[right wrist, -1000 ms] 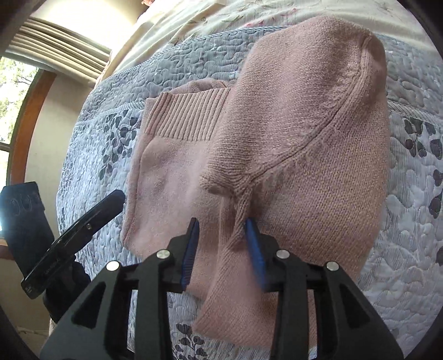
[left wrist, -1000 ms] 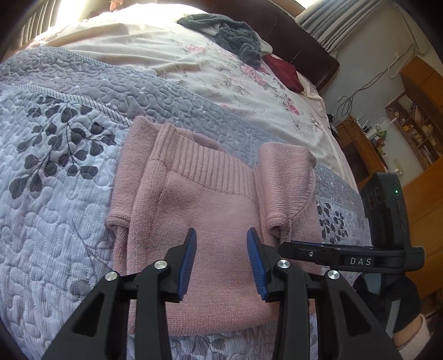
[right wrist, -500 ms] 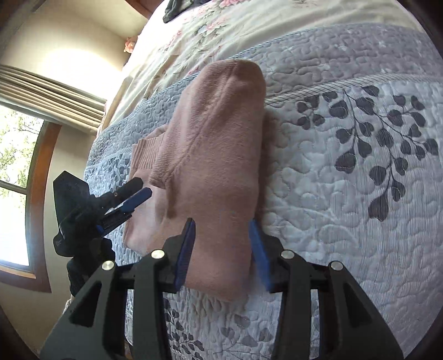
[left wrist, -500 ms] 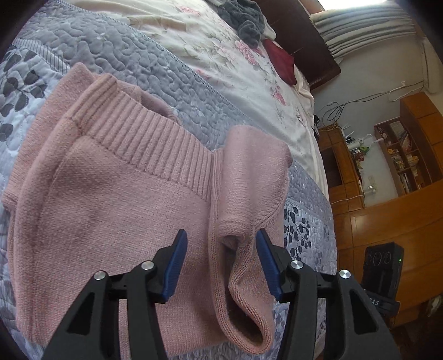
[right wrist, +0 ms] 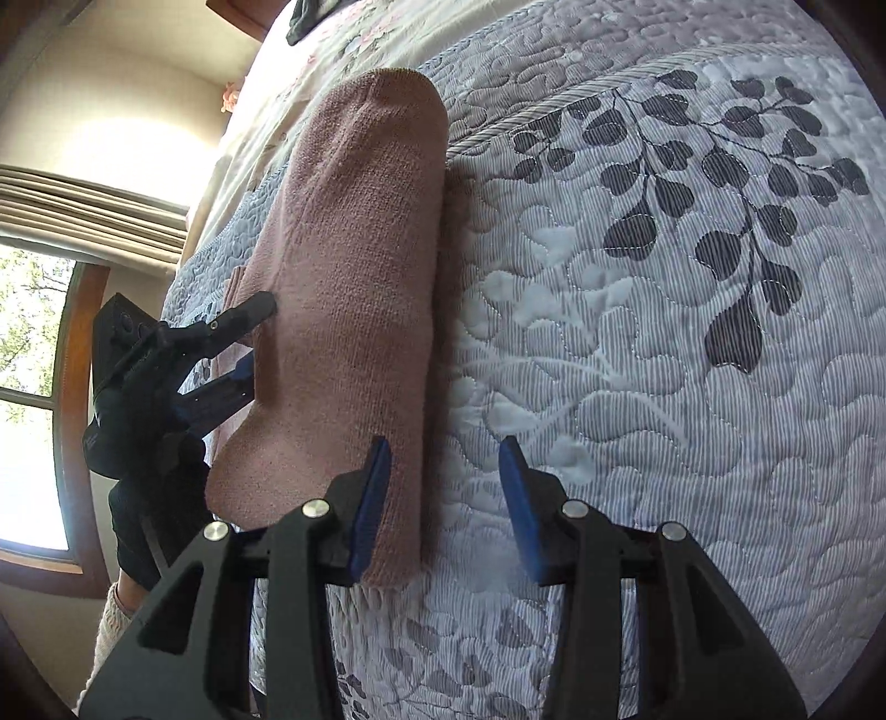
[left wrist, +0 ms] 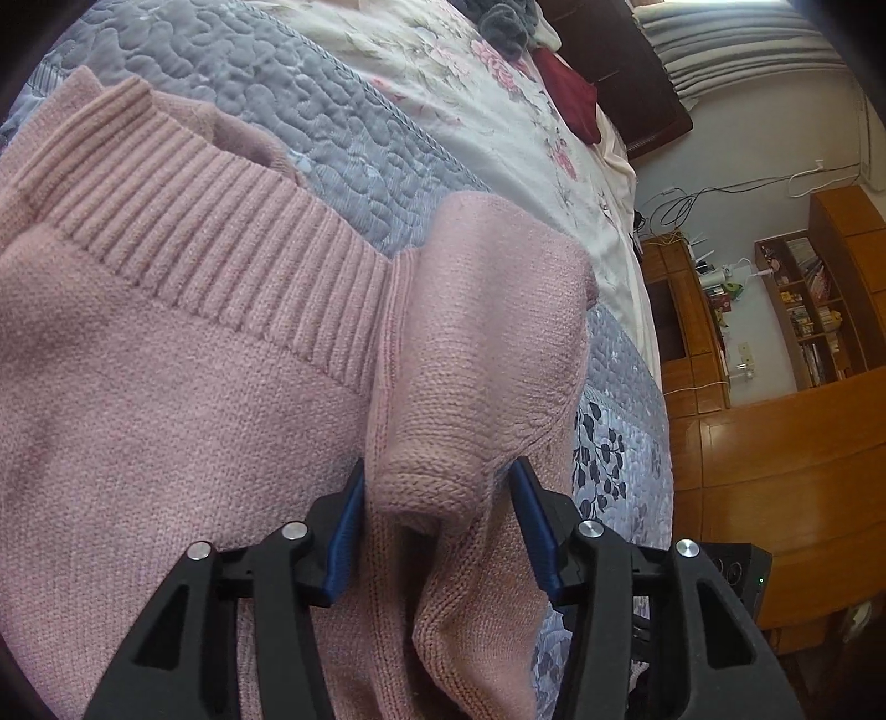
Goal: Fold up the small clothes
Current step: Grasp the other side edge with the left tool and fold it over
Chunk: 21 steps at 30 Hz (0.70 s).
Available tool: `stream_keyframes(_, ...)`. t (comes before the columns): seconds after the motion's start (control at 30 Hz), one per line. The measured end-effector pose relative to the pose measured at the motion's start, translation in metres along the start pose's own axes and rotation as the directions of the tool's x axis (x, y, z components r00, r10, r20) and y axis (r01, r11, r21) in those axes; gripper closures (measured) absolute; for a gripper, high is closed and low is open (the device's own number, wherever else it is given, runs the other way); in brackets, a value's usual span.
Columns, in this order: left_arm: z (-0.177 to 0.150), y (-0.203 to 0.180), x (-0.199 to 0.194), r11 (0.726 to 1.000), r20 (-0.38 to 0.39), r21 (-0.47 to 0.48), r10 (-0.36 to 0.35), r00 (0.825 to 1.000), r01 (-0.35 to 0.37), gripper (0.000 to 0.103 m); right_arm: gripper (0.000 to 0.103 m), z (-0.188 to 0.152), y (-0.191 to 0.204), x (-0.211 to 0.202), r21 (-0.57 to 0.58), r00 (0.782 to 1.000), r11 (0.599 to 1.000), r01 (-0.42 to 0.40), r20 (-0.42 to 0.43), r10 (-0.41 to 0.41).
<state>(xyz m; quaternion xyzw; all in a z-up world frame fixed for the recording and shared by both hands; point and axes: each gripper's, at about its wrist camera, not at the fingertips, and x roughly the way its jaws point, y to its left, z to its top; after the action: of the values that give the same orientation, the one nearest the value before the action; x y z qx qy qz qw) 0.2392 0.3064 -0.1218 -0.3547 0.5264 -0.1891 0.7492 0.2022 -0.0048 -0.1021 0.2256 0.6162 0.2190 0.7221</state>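
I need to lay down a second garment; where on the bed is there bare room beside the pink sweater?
Free: the grey leaf-print quilt right of the pink sweater, under the right tongs. Crowded: the sweater's other side, where the left tongs straddle a fold, and the headboard end with the grey garment and red cloth.

Pink sweater (right wrist: pixel 360 288) on leaf-print quilt (right wrist: pixel 664 310), right tongs (right wrist: pixel 443 498) parted at its edge; left tongs (right wrist: pixel 243 343) beyond
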Motion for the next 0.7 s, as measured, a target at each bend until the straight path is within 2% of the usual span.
stream_keyframes(0.03, -0.001, -0.002, 0.0, 1.0, 0.002, 0.005, 0.005, 1.0, -0.005, 0.062, 0.062, 0.0, 0.0, 0.001, 0.004, 1.0, 1.0, -0.001, 0.003, 0.001)
stream_keyframes(0.07, -0.002, -0.003, 0.001, 1.0, 0.002, 0.011, 0.009, 1.0, -0.009, 0.071, 0.062, 0.0, 0.0, 0.0, 0.007, 1.0, 1.0, -0.003, 0.005, 0.003)
stream_keyframes(0.1, -0.003, -0.006, 0.0, 1.0, 0.01, 0.016, 0.014, 1.0, -0.014, 0.076, 0.062, 0.0, 0.0, 0.0, 0.008, 1.0, 1.0, -0.004, 0.006, 0.004)
stream_keyframes(0.2, -0.006, -0.016, -0.006, 0.998, 0.053, 0.057, 0.009, 0.999, -0.012, 0.081, 0.062, -0.001, 0.0, -0.002, -0.001, 1.0, 1.0, 0.011, 0.009, -0.011)
stream_keyframes(0.4, -0.007, -0.025, -0.049, 0.995, 0.145, 0.051, -0.096, 0.985, 0.089, 0.083, 0.062, -0.013, 0.005, -0.006, -0.013, 1.0, 1.0, 0.024, 0.013, -0.024)
stream_keyframes(0.57, -0.001, -0.021, -0.095, 0.992, 0.203, 0.077, -0.11, 0.973, 0.096, 0.083, 0.062, -0.017, 0.022, -0.004, -0.03, 1.0, 0.999, 0.013, 0.013, -0.013)
stream_keyframes(0.7, 0.008, 0.0, -0.132, 0.995, 0.247, 0.07, -0.085, 0.965, 0.07, 0.083, 0.062, -0.021, 0.043, 0.002, -0.074, 1.0, 0.997, 0.009, 0.005, -0.008)
